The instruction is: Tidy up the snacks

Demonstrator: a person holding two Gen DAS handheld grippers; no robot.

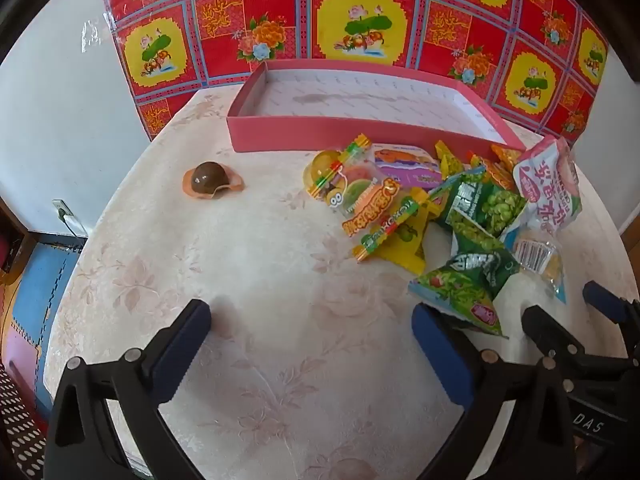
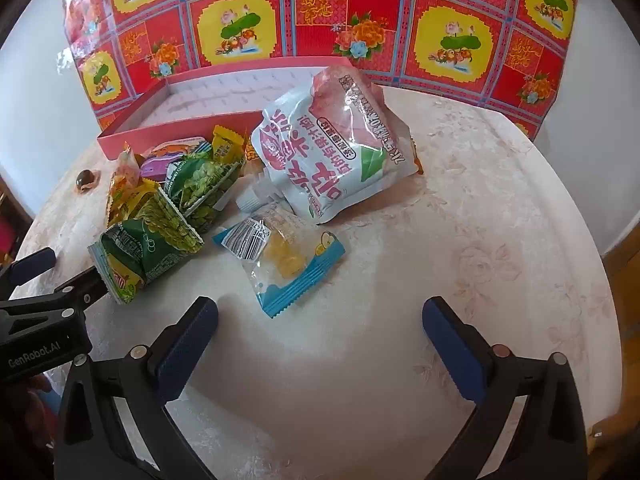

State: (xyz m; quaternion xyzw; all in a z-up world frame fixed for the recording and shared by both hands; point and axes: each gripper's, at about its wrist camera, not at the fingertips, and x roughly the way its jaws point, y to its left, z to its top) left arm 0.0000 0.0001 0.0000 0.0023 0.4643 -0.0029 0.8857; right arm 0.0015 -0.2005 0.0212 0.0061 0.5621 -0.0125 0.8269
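A pile of snack packets lies on the round table before a shallow pink box (image 1: 320, 130), which also shows in the right wrist view (image 2: 132, 120). The pile holds green pea packets (image 1: 472, 220) (image 2: 160, 236), a large white and pink pouch (image 1: 548, 184) (image 2: 332, 152), a clear packet of yellow candy (image 2: 288, 256) and colourful sweets (image 1: 360, 188). A brown jelly cup (image 1: 210, 180) sits alone to the left. My left gripper (image 1: 312, 340) is open and empty, low over the cloth left of the pile. My right gripper (image 2: 320, 340) is open and empty, just short of the yellow candy packet.
The table (image 1: 260, 280) has a pale floral cloth and a curved edge. A red and yellow patterned sheet (image 1: 360, 20) stands behind the box. Coloured floor mats (image 1: 28, 300) lie below on the left. The right gripper's fingers (image 1: 600, 304) show at the left view's right edge.
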